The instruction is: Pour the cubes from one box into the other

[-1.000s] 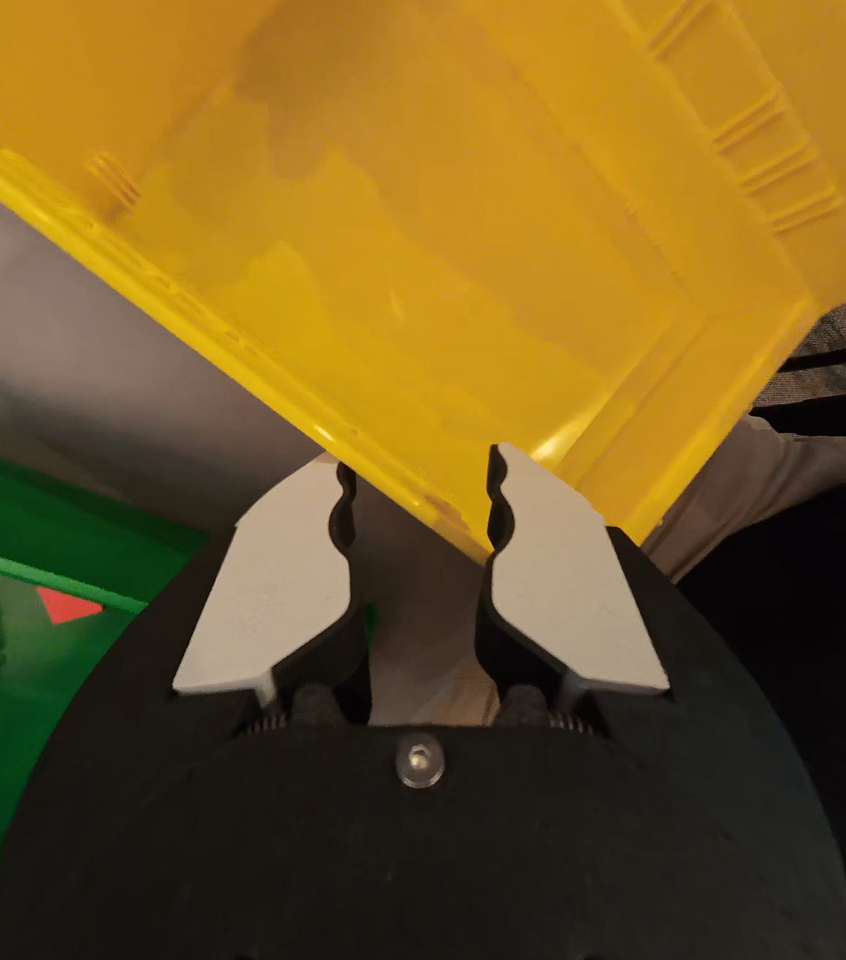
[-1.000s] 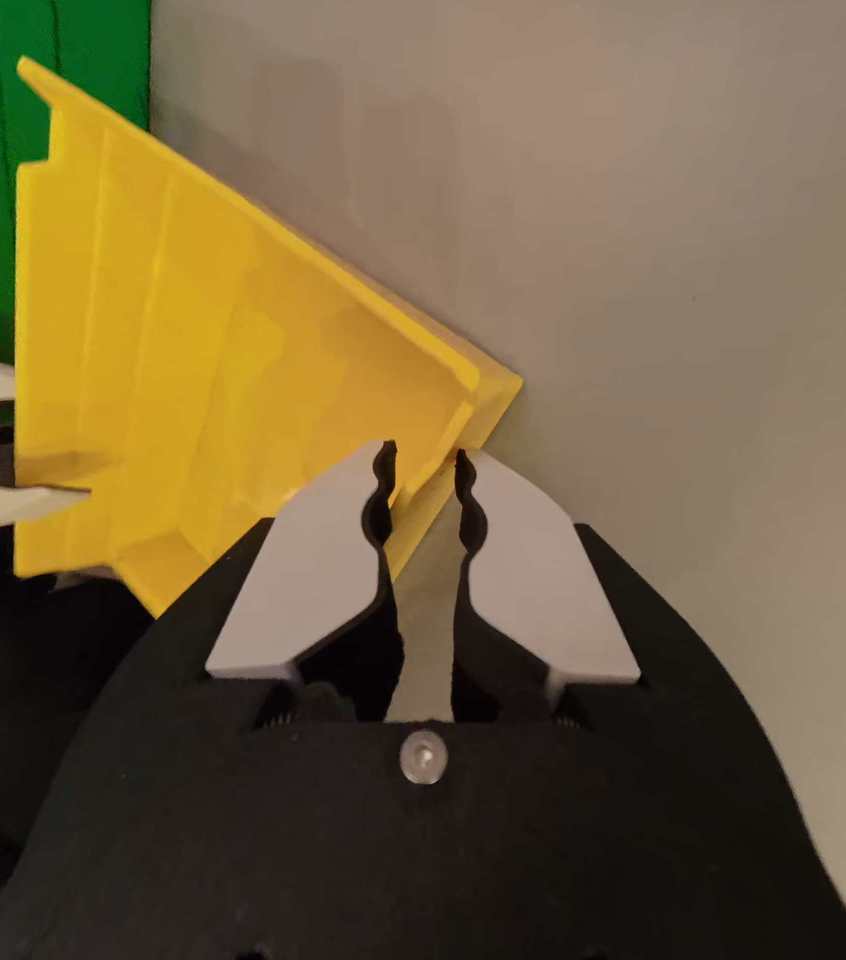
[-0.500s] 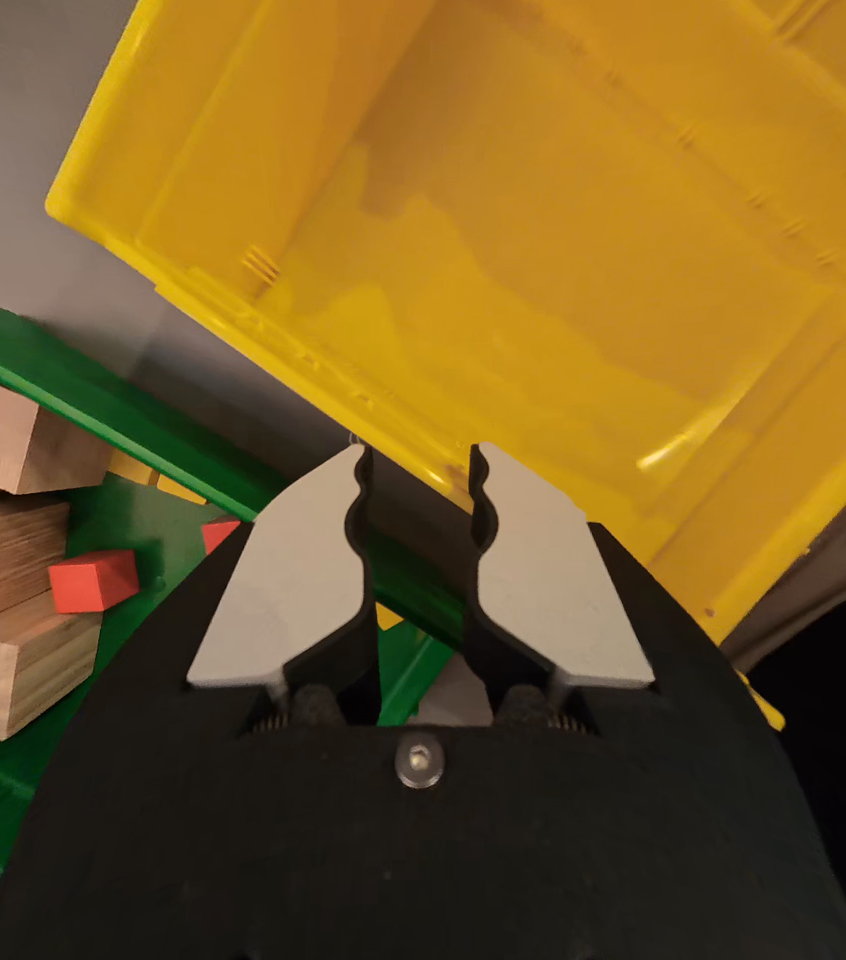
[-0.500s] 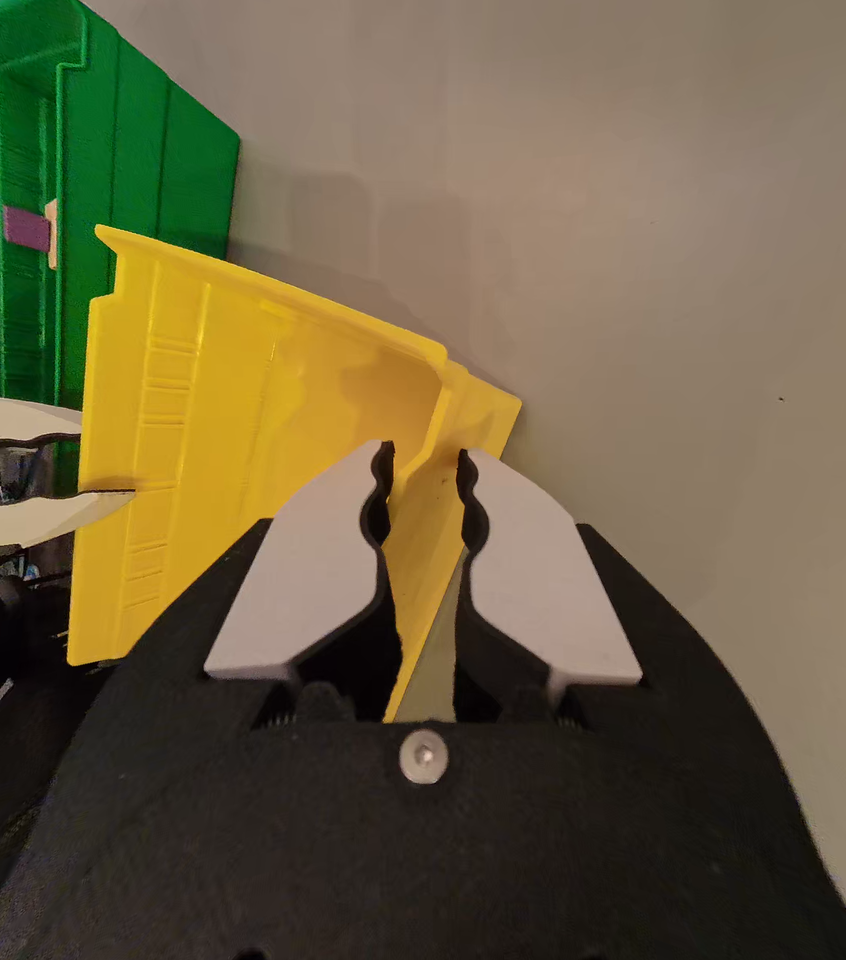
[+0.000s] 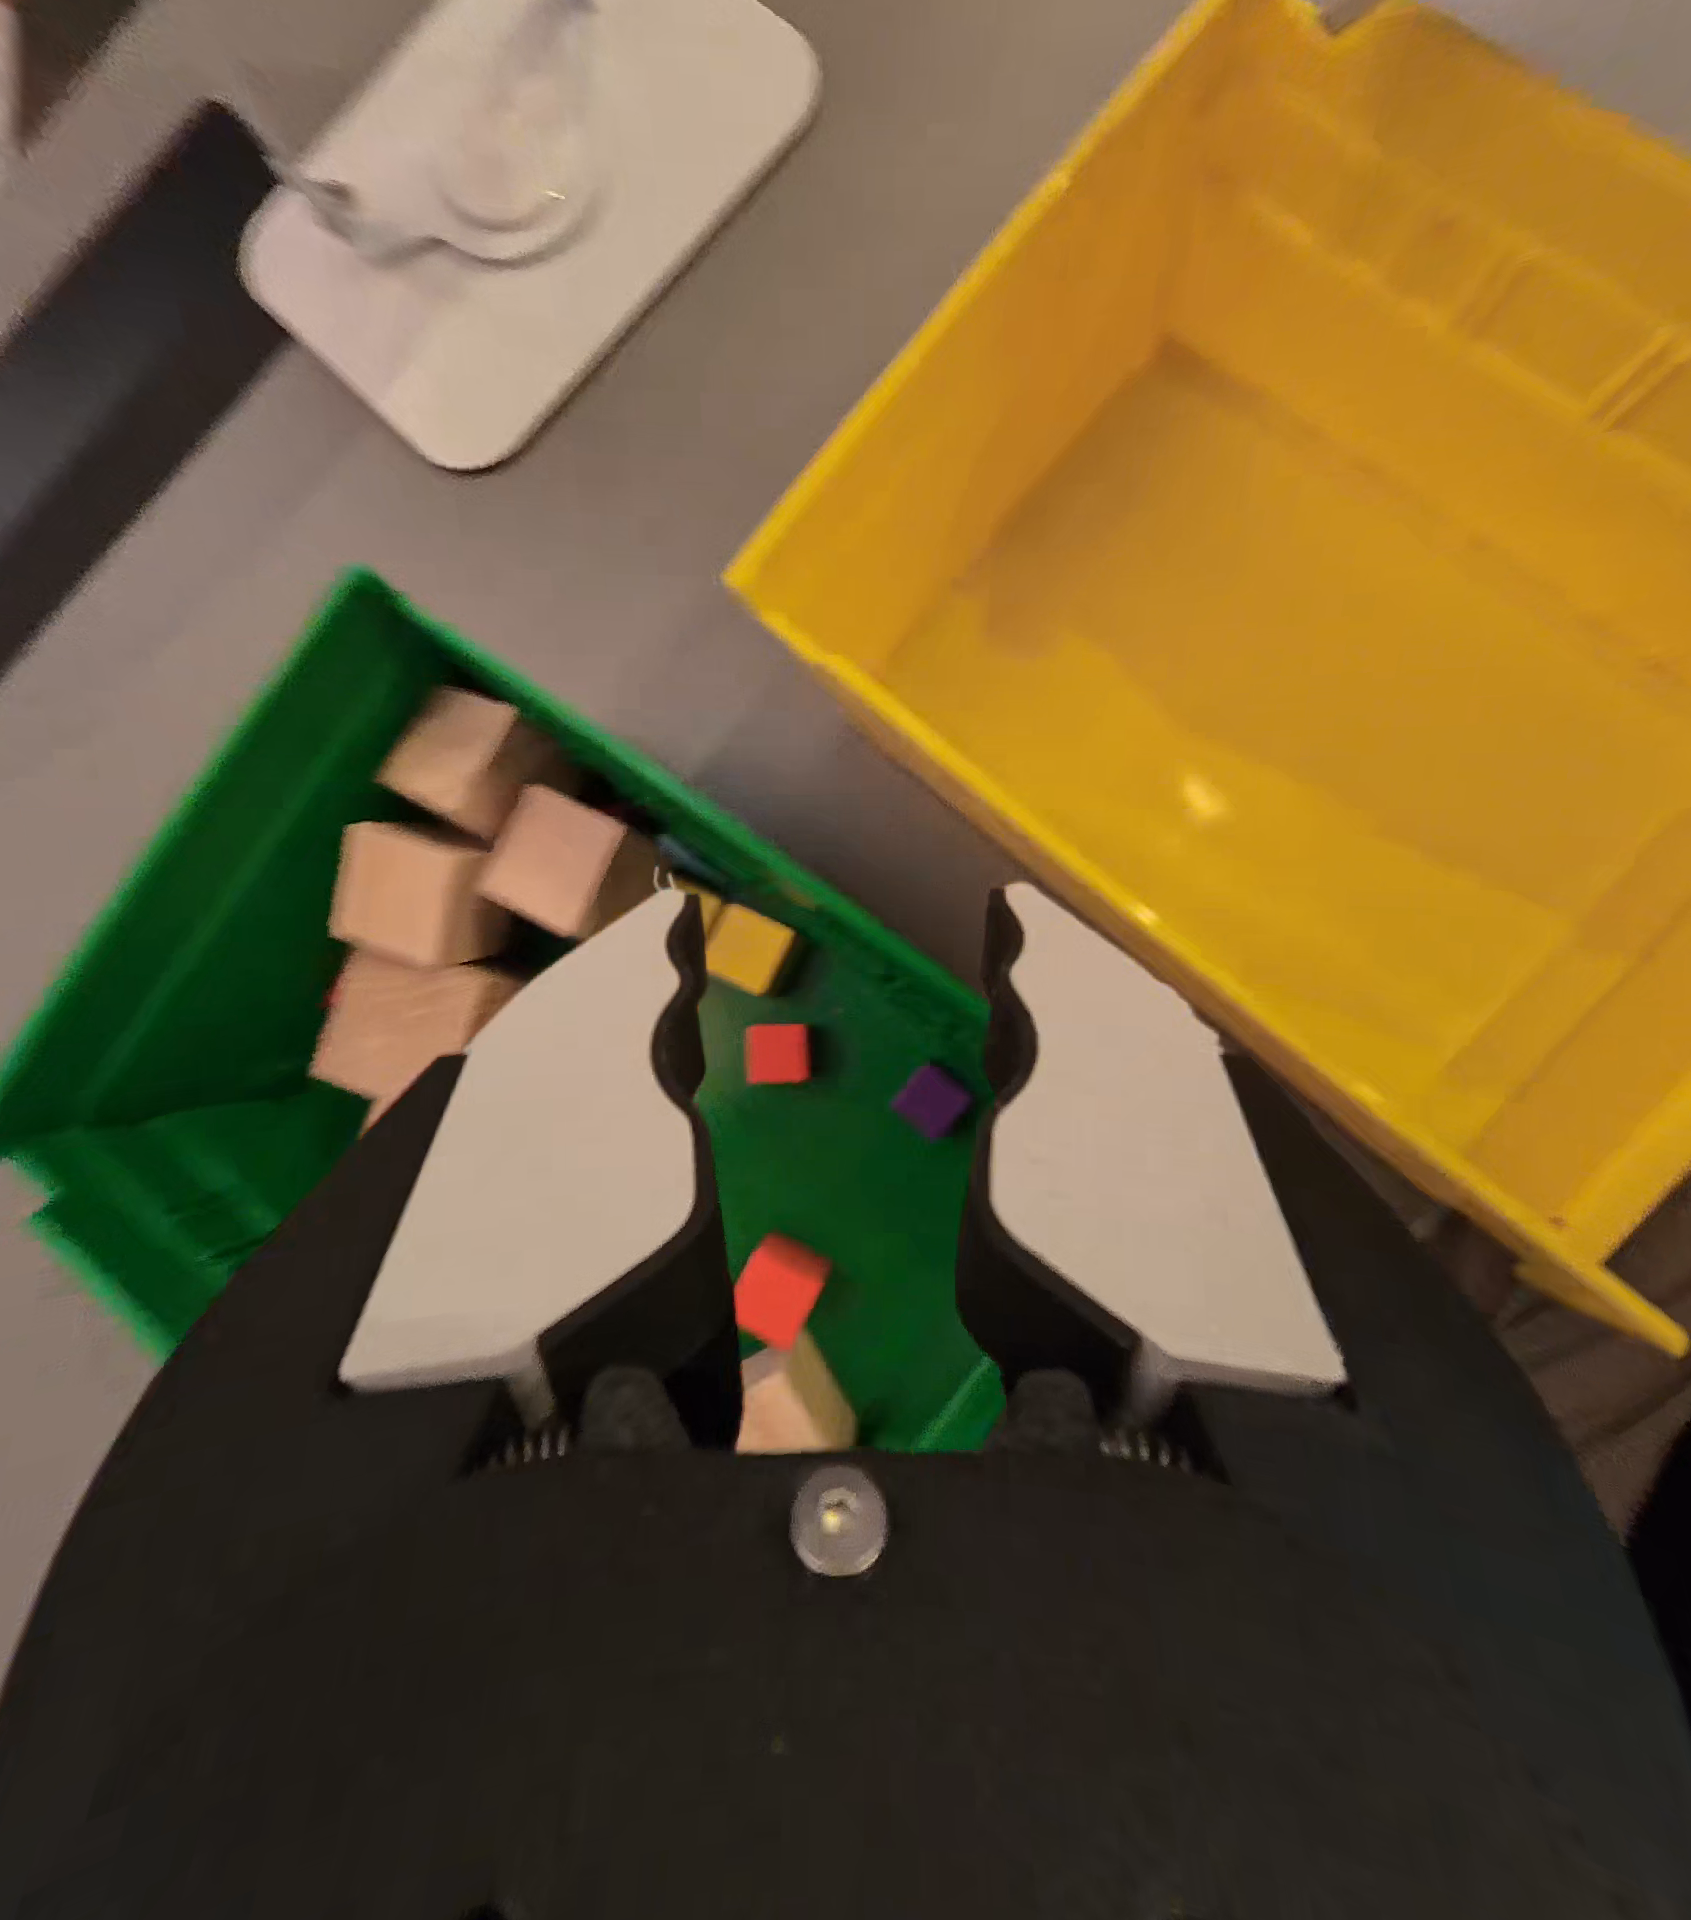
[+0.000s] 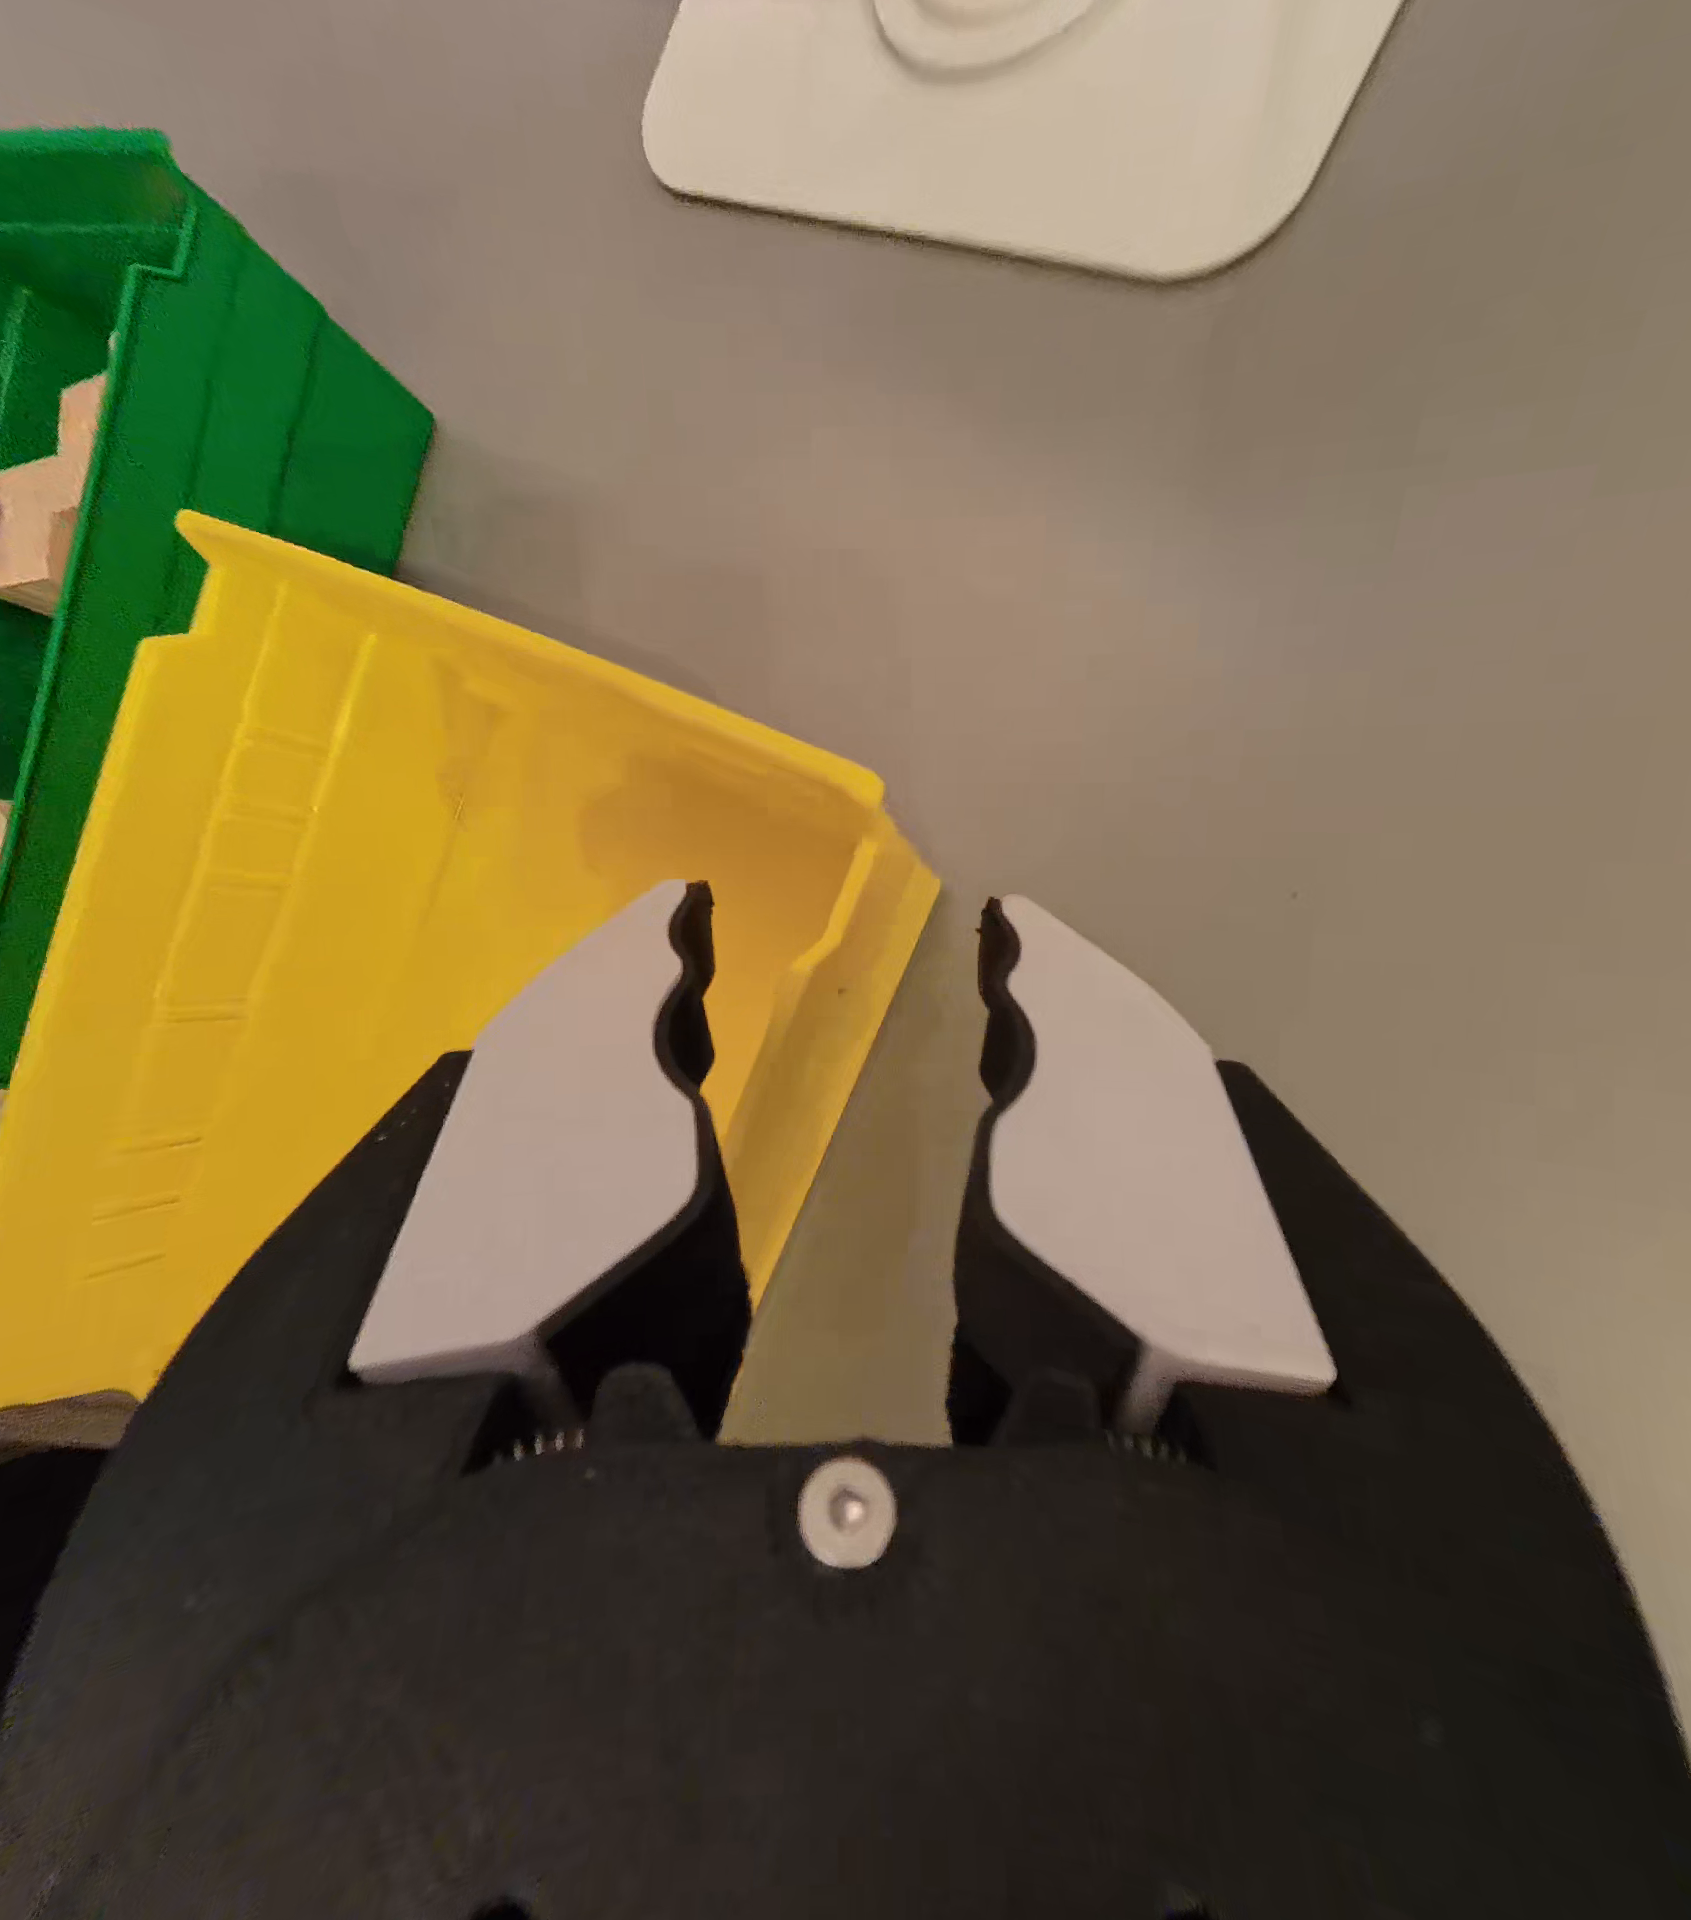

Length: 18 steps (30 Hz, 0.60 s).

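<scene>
Both jaws stand wide, gripping nothing: 0.5 s ago each pinched the yellow box (image 5: 1340,665). Left gripper (image 5: 836,914) hovers above the green box (image 5: 197,956) holding the cubes (image 5: 467,883); right gripper (image 6: 841,904) straddles the yellow box's rim.

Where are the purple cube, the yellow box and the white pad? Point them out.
purple cube (image 5: 931,1099), left wrist view, on its top face, inside the green box.
yellow box (image 5: 1340,727), left wrist view, on its bare inner floor.
white pad (image 6: 1080,166), right wrist view, on its flat surface near the front edge.
</scene>
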Motion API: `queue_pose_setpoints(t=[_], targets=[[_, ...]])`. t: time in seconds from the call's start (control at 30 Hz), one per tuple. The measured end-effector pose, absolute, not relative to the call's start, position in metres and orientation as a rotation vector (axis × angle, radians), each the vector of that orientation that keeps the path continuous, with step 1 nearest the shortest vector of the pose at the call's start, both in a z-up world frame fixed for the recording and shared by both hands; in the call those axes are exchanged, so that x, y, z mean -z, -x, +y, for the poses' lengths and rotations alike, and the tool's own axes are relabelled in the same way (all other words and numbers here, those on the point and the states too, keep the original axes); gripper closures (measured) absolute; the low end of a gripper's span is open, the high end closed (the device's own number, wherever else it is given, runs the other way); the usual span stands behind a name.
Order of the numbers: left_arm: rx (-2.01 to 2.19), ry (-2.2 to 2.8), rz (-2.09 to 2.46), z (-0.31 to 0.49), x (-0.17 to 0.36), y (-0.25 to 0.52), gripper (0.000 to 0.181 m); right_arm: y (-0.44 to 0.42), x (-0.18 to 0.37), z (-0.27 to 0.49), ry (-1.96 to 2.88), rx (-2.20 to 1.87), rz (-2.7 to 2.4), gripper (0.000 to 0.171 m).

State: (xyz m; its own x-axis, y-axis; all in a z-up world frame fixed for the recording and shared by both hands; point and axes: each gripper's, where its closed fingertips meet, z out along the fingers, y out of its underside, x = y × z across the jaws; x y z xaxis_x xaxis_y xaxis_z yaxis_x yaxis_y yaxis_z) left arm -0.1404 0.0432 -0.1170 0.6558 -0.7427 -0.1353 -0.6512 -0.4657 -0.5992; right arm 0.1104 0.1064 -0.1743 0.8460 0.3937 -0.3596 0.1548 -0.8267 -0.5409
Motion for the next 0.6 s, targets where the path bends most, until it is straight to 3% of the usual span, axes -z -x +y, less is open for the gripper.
queue_pose_setpoints(t=[0.03,0.13,0.33,0.5,0.6], targets=[[0.192,2.241,1.031,0.049,0.109,0.154,0.130,-0.108,0.168,0.106,2.497,-0.638,-0.415,0.126],[0.146,2.283,0.870,0.069,0.103,0.209,0.125,-0.095,0.155,0.105,2.449,-0.660,-0.460,0.126],[0.061,2.526,0.583,0.088,0.159,0.322,0.115,-0.081,0.159,0.100,2.450,-0.716,-0.511,0.127],[0.174,2.669,0.503,0.081,0.201,0.348,0.114,-0.080,0.159,0.100,2.445,-0.742,-0.504,0.127],[0.250,2.728,0.558,0.074,0.222,0.340,0.124,-0.078,0.163,0.098,2.458,-0.771,-0.507,0.127]])
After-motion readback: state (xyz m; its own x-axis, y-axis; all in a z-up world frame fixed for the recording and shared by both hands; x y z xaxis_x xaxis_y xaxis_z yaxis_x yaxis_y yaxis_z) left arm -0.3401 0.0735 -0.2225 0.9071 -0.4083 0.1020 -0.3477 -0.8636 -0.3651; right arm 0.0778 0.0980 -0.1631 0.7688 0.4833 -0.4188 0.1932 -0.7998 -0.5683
